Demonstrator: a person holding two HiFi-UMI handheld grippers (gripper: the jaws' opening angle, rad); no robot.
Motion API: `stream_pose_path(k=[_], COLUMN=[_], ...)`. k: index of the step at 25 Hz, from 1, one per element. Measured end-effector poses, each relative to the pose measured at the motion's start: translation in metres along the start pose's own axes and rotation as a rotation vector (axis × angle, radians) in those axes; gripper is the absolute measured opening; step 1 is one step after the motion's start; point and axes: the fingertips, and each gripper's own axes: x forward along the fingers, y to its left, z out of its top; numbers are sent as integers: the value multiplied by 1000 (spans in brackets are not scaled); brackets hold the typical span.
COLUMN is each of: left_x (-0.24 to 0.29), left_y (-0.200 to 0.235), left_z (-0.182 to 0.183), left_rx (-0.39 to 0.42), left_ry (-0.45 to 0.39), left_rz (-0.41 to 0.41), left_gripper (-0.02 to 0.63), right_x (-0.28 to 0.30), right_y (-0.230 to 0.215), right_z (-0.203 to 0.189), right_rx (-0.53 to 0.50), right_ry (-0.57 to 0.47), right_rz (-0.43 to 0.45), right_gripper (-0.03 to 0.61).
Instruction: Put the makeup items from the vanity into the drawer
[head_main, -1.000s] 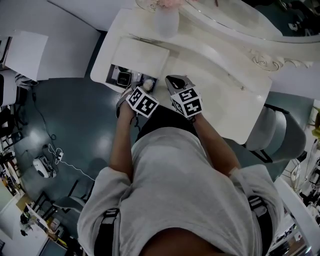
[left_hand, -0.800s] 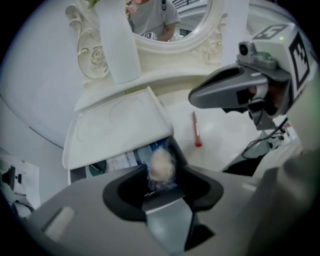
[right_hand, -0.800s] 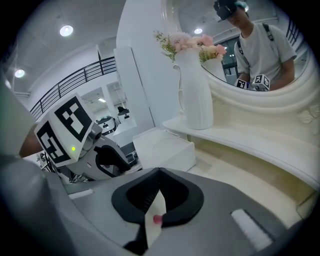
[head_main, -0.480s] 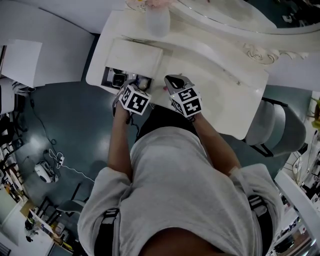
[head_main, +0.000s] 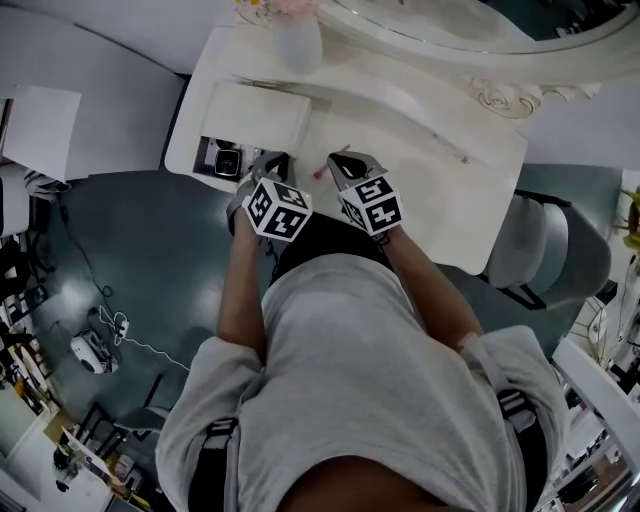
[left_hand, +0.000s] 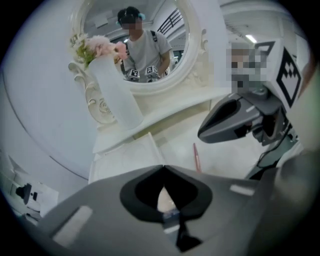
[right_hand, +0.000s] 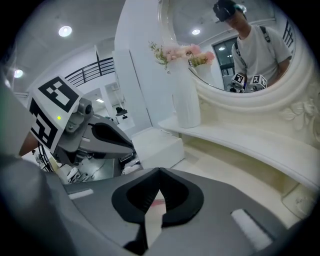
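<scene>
The white vanity (head_main: 440, 190) has a drawer (head_main: 222, 158) open at its left front, with small dark makeup items inside. A thin pink pencil (head_main: 320, 172) lies on the vanity top between my two grippers; it also shows as the pencil (left_hand: 196, 157) just right of my left jaws. My left gripper (head_main: 272, 162) hangs above the drawer's right end. Its jaws have just been closing and now meet (left_hand: 163, 167) with nothing between them. My right gripper (head_main: 338, 160) is shut and empty (right_hand: 159, 171), just above the pencil, whose pink shows beneath its jaws.
A white vase (head_main: 297, 45) with pink flowers stands at the back left before the oval mirror (left_hand: 150, 45). A flat white box (head_main: 255, 115) sits on the top behind the drawer. A grey chair (head_main: 545, 260) is at the right.
My left gripper has lifted from the open drawer and drawn a little right toward the vanity top. The right gripper has edged slightly along the top, still shut.
</scene>
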Motion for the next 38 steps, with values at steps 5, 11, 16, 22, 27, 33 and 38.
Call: stream_pose_path(k=[5,11,16,22,27,33,38], left_x=[8,29,43,70,85,102,113], left_y=[-30,-63,-81,-97,-109,-114,-114], left_z=[28,35,40,31,28,17,10], left_rx=[91,116,117,48,134,142,125], left_ry=[-22,27,43,131,176,231,273], left_rz=[-49,-120,-158,-215,-253,-280,-286], left_gripper=[3,3,3,3,97,126,126], right_x=[-23,-49,-63,-75,-81,-83,-89], right_y=[-18,-43,-58,-76,-92,-102,-110], right_z=[-6,-25,-38,-50,-62,-71,-77], right_rx=[27,80,122,180,237,277,291], right_ry=[-16,-21,-27,-33,-37,-39,-30], right_rz=[-46,-106,-147,-201,-239,-261,-284], right_gripper=[-2,-2,-2,-2,-2,-2,-2])
